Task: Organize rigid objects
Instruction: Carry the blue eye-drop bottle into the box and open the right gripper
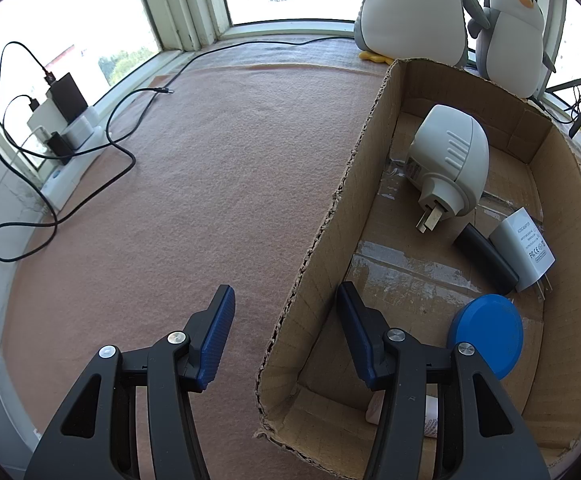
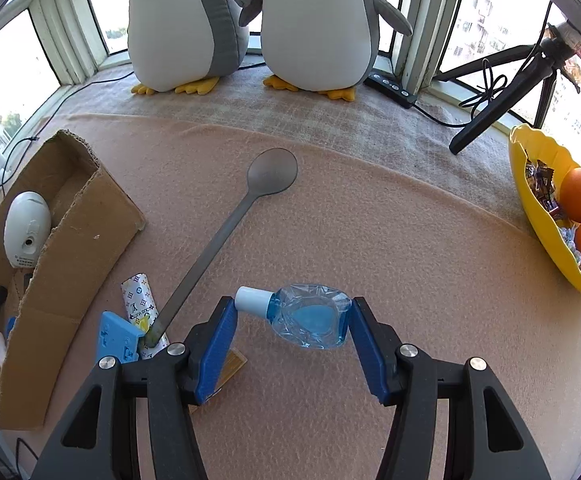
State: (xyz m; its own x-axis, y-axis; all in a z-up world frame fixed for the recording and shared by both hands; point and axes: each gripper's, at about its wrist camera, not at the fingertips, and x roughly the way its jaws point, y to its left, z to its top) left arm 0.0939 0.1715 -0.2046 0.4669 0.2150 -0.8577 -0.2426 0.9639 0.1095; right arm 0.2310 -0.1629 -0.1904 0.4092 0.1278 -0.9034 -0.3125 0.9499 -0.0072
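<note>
A cardboard box (image 1: 354, 184) holds a white egg-shaped plug device (image 1: 448, 156), a white adapter (image 1: 524, 248), a black cylinder (image 1: 486, 258) and a blue disc (image 1: 488, 334). My left gripper (image 1: 286, 330) is open and empty, straddling the box's left wall. My right gripper (image 2: 290, 340) is open around a small clear blue bottle (image 2: 310, 320) with a white cap, lying on the pink cloth. A grey spoon (image 2: 226, 232), a patterned tube (image 2: 140, 304) and a blue block (image 2: 116, 338) lie left of it, beside the box (image 2: 70, 248).
Two plush penguins (image 2: 250, 20) stand by the window. A yellow bowl (image 2: 538, 216) with oranges and sweets sits at right. A tripod (image 2: 502, 92) and power strip (image 2: 390, 88) are at the back right. Chargers and black cables (image 1: 62, 120) lie at left.
</note>
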